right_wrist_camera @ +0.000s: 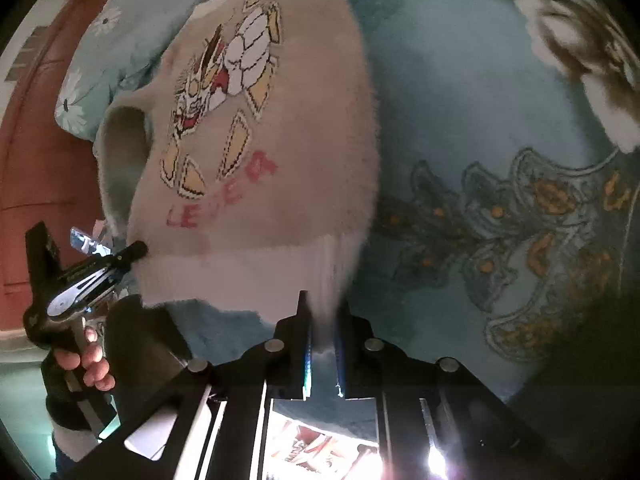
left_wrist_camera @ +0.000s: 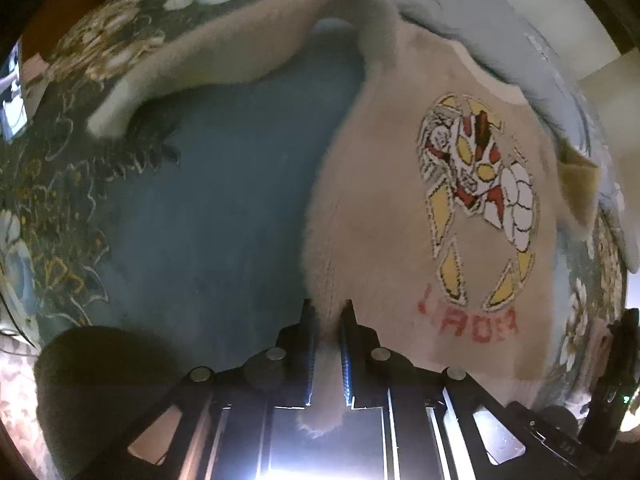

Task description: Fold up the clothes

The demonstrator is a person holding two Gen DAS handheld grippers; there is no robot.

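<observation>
A fuzzy beige sweater (left_wrist_camera: 380,208) with a red, yellow and white hero picture (left_wrist_camera: 480,184) and red letters lies on a blue floral bedspread (left_wrist_camera: 224,216). One sleeve (left_wrist_camera: 224,52) stretches away to the far left. My left gripper (left_wrist_camera: 329,308) is shut on the sweater's bottom hem, cloth bunched between the fingers. In the right wrist view the sweater (right_wrist_camera: 280,128) hangs ahead, and my right gripper (right_wrist_camera: 323,300) is shut on the other corner of its white hem band. The left gripper (right_wrist_camera: 136,250) shows there at the left, pinching the hem.
A light blue quilt (left_wrist_camera: 500,28) with white flowers lies bunched beyond the sweater. A reddish-brown wooden door (right_wrist_camera: 44,152) stands at the far left of the right wrist view. The bedspread's dark floral border (right_wrist_camera: 520,248) runs to the right.
</observation>
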